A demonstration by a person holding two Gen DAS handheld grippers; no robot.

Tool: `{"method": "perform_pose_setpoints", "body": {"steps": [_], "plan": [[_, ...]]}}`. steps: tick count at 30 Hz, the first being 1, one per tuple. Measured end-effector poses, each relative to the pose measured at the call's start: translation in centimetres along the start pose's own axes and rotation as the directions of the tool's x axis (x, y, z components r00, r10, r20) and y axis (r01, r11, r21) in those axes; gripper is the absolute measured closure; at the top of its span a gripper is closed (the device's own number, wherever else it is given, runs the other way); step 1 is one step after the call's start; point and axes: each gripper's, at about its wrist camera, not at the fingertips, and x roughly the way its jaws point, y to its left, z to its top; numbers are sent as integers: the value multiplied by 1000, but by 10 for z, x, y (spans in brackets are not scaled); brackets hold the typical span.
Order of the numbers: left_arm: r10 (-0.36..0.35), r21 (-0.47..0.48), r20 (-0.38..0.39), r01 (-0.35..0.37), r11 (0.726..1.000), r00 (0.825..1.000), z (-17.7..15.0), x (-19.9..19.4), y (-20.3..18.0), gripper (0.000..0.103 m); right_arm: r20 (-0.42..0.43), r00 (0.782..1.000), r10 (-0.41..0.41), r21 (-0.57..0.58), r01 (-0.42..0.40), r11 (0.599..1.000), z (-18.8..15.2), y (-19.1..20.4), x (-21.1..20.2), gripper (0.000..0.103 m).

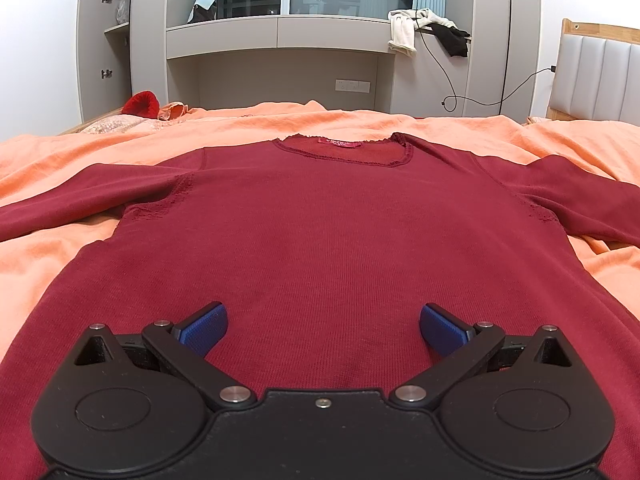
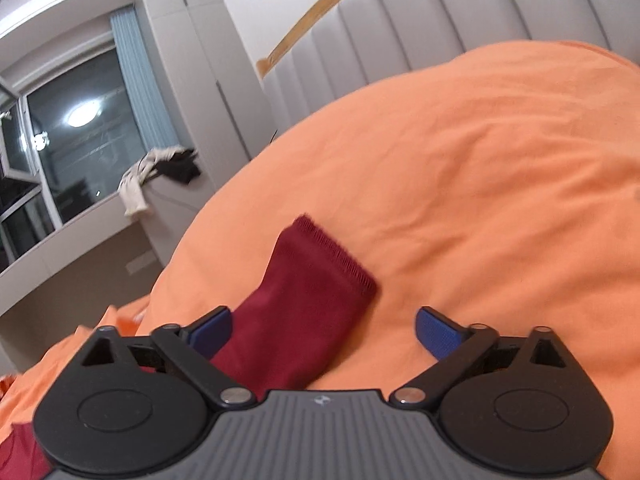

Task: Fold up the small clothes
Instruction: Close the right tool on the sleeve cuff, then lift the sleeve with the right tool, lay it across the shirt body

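Note:
A dark red long-sleeved knit top [image 1: 320, 232] lies flat and face up on the orange bedsheet [image 1: 56, 264], neckline at the far side, both sleeves spread outward. My left gripper [image 1: 323, 330] hovers open over the lower body of the top, blue pads wide apart with nothing between them. In the tilted right wrist view, the cuff end of one red sleeve [image 2: 312, 300] lies on the sheet. My right gripper [image 2: 323, 334] stands open around that sleeve: its left pad sits next to the cloth, its right pad is well apart from it.
A grey padded headboard [image 2: 400, 28] rises at the right of the bed. A grey built-in desk and window ledge [image 1: 276, 36] stand beyond the bed, with light and dark clothes [image 1: 424, 30] draped on it. A red plush item [image 1: 140, 104] lies at the far left.

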Motion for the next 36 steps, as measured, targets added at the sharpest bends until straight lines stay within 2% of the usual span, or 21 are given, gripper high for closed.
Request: {"method": "perform_pose_setpoints", "body": {"steps": [2, 3, 4, 5, 6, 7, 9, 15, 21, 24, 30, 36], "plan": [[0, 0, 0, 0, 1000, 1000, 0, 0, 0, 0, 2, 1000, -13, 12, 13, 1000, 0, -4, 9, 23], [0, 0, 0, 0, 1000, 1000, 0, 0, 0, 0, 5, 1000, -19, 20, 19, 1000, 0, -7, 11, 32], [0, 0, 0, 0, 1000, 1000, 0, 0, 0, 0, 4, 1000, -27, 24, 27, 999, 0, -8, 13, 46], [0, 0, 0, 0, 1000, 1000, 0, 0, 0, 0, -2, 999, -36, 25, 36, 999, -1, -8, 15, 55], [0, 0, 0, 0, 1000, 1000, 0, 0, 0, 0, -9, 999, -42, 25, 42, 999, -2, -9, 17, 74], [0, 0, 0, 0, 1000, 1000, 0, 0, 0, 0, -15, 999, -41, 25, 41, 999, -3, -9, 19, 85], [0, 0, 0, 0, 1000, 1000, 0, 0, 0, 0, -18, 999, -29, 22, 29, 999, -4, -7, 21, 90], [4, 1, 7, -4, 1000, 1000, 1, -2, 0, 0, 39, 999, 15, -74, -12, 997, 1, 23, -1, 92], [-15, -51, 18, 16, 999, 1000, 13, -11, 10, 1, 87, 986, 145, -186, -127, 974, 9, 80, -36, 92], [1, -68, 33, 2, 998, 999, 22, -17, 15, 1, 81, 971, 223, -271, -194, 943, 7, 122, -54, 92], [94, -28, 82, -92, 995, 992, 36, -32, 30, 1, 13, 917, 399, -422, -356, 833, -7, 229, -87, 92], [181, -158, 92, -165, 974, 979, 51, -47, 72, 1, -101, 833, 545, -490, -518, 701, -43, 321, -120, 92]]}}
